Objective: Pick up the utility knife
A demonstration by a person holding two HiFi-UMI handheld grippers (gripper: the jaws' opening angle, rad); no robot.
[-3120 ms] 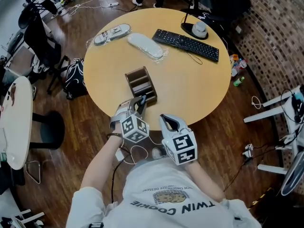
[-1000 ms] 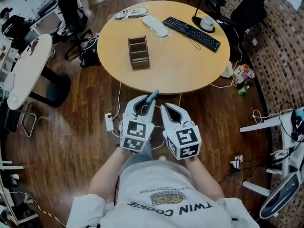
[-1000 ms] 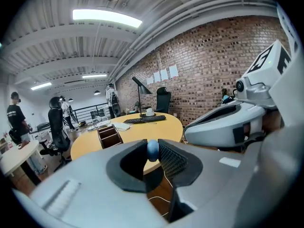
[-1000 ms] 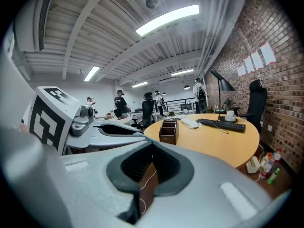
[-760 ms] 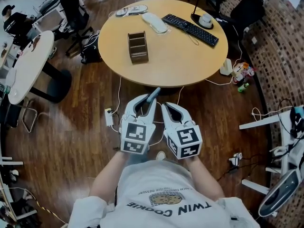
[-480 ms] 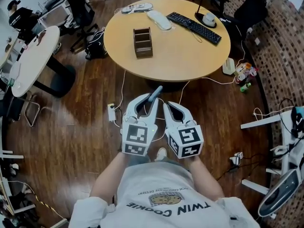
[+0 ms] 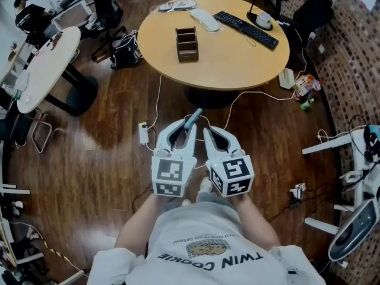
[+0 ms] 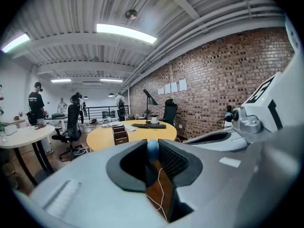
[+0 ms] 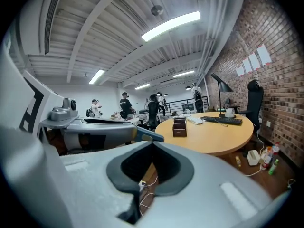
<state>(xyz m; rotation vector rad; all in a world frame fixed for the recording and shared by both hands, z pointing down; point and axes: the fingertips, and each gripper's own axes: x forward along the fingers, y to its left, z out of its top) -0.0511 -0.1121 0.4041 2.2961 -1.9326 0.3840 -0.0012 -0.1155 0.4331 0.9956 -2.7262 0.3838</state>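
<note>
Surface (image 7: pixel 237 70) now farther ahead than before; left gripper (image 7: pixel 184 129) clamps utility knife (image 7: pixel 194 116), right gripper (image 7: pixel 208 132) clenched empty beside it; wooden organizer (image 7: pixel 187 43), keyboard (image 7: pixel 246 28) far ahead

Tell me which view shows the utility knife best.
Head view: the utility knife sticks out lengthwise from the left gripper. Left gripper view shows only its blue end; right gripper view, its tip from the side.
</note>
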